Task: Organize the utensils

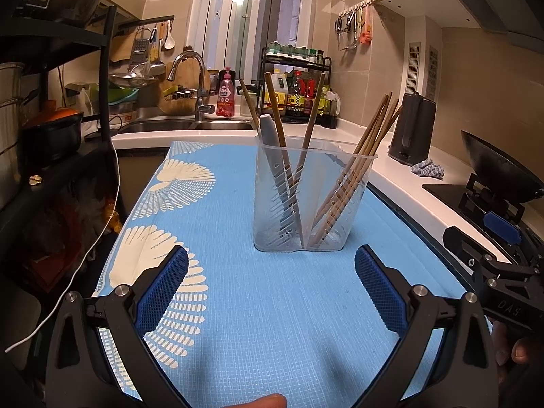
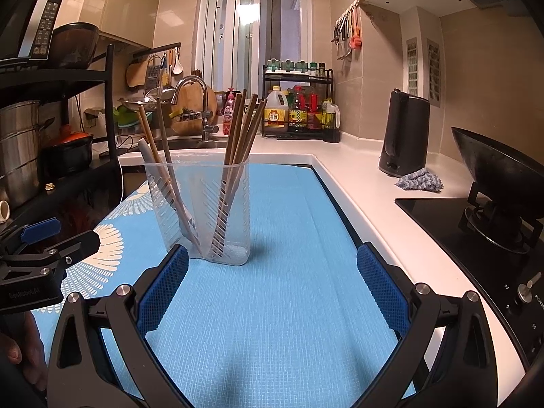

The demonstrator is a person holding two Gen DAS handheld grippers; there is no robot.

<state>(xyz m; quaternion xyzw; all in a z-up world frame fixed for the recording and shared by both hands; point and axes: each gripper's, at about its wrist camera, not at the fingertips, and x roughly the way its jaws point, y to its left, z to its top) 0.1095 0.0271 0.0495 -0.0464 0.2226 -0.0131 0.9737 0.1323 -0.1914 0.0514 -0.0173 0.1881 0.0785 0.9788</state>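
Note:
A clear plastic utensil holder (image 1: 307, 200) with two compartments stands on the blue mat (image 1: 238, 306). Its right compartment holds several wooden chopsticks (image 1: 370, 136). Its left compartment holds wooden chopsticks (image 1: 275, 108) and a grey-handled utensil (image 1: 270, 136). My left gripper (image 1: 271, 268) is open and empty, just in front of the holder. In the right wrist view the holder (image 2: 204, 210) stands left of centre and my right gripper (image 2: 272, 267) is open and empty, its left finger (image 2: 163, 289) close to the holder's base. Each gripper shows at the edge of the other's view.
A sink with a tap (image 1: 195, 95) and a rack of bottles (image 1: 299, 95) lie behind the mat. A black kettle (image 2: 404, 136), a grey cloth (image 2: 420, 180) and a wok on the stove (image 2: 493, 176) stand to the right. A black shelf rack (image 1: 51, 102) stands left.

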